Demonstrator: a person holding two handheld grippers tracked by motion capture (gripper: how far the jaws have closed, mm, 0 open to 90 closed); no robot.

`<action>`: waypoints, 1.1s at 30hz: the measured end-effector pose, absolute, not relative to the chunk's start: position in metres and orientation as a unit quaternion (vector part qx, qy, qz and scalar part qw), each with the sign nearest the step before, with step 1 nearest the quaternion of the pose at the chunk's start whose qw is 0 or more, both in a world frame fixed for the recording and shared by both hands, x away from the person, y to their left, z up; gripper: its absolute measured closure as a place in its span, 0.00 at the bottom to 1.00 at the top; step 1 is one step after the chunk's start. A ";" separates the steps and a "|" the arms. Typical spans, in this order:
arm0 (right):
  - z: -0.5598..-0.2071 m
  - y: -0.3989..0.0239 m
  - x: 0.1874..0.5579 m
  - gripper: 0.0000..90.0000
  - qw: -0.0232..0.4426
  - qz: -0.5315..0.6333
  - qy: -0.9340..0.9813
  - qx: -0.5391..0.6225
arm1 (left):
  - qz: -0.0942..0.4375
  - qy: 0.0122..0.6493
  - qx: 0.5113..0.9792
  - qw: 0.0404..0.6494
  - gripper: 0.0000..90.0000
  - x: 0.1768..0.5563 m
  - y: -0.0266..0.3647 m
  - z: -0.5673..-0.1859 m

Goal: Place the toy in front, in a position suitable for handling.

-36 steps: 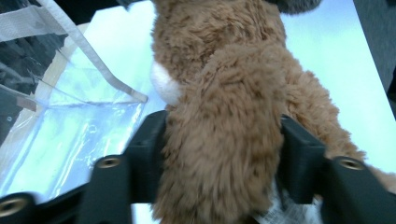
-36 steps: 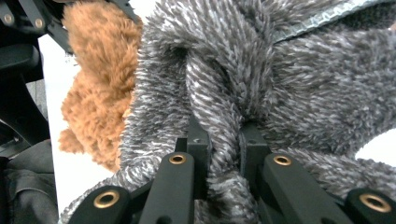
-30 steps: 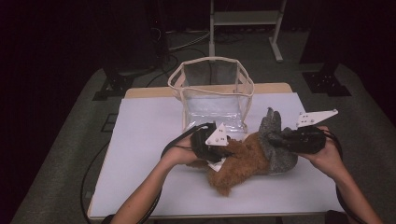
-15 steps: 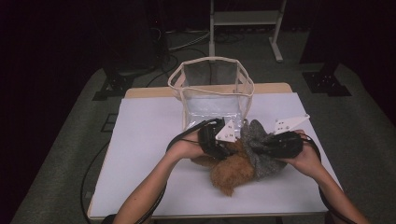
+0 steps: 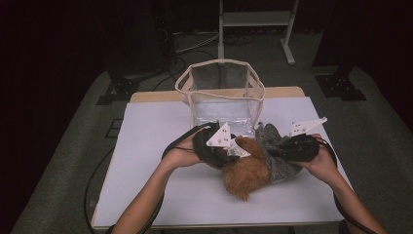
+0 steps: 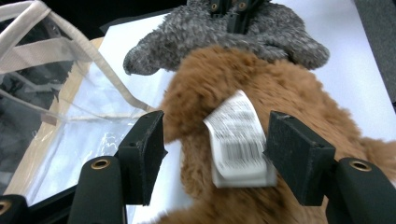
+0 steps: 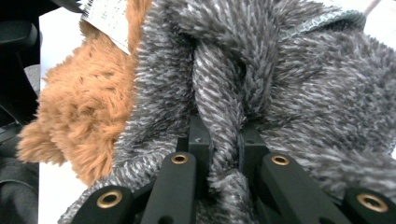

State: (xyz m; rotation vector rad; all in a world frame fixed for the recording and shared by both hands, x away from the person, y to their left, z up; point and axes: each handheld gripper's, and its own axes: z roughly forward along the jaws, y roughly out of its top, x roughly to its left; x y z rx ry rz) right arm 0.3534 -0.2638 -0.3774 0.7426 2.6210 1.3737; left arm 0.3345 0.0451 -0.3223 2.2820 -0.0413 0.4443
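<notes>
Scene: white table top (image 5: 146, 146) seen from above, my two forearms entering from the near edge.
Left gripper (image 6: 212, 154): jaws part-way apart, having just been opening; the brown furry fabric (image 6: 261, 93) and its white barcode label (image 6: 238, 140) lie in the gap, and the pads do not press on them.
Right gripper (image 7: 223, 140): jaws nearly closed, pinching a fold of the grey fuzzy fabric (image 7: 289, 84) between them (the fold rises straight up out of the pads).
Brown furry fabric: lies on the table between my two hands, its left part just under the left gripper (image 5: 214, 146) in the high view.
Grey fuzzy fabric: bunched against the right side of the brown piece and overlapping it, held at the right gripper (image 5: 292, 146).
Clear bag (image 5: 221, 92): stands upright and open-topped with pale trim, just beyond the two fabrics, its near wall close to them.
Label: attached to the brown piece, printed side facing my left gripper's camera.
</notes>
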 end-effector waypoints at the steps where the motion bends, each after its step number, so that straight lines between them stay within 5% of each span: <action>1: -0.377 -0.264 0.355 0.89 0.046 0.450 0.858 0.245 | 0.174 -0.015 0.899 0.401 0.40 0.333 0.049 -0.323; 22: -0.382 -0.278 0.387 0.88 0.049 0.454 0.839 0.295 | 0.107 0.032 0.890 0.442 0.35 0.331 0.071 -0.393; 33: -0.382 -0.283 0.385 0.89 0.049 0.453 0.837 0.304 | 0.100 0.071 0.873 0.473 0.09 0.343 0.046 -0.414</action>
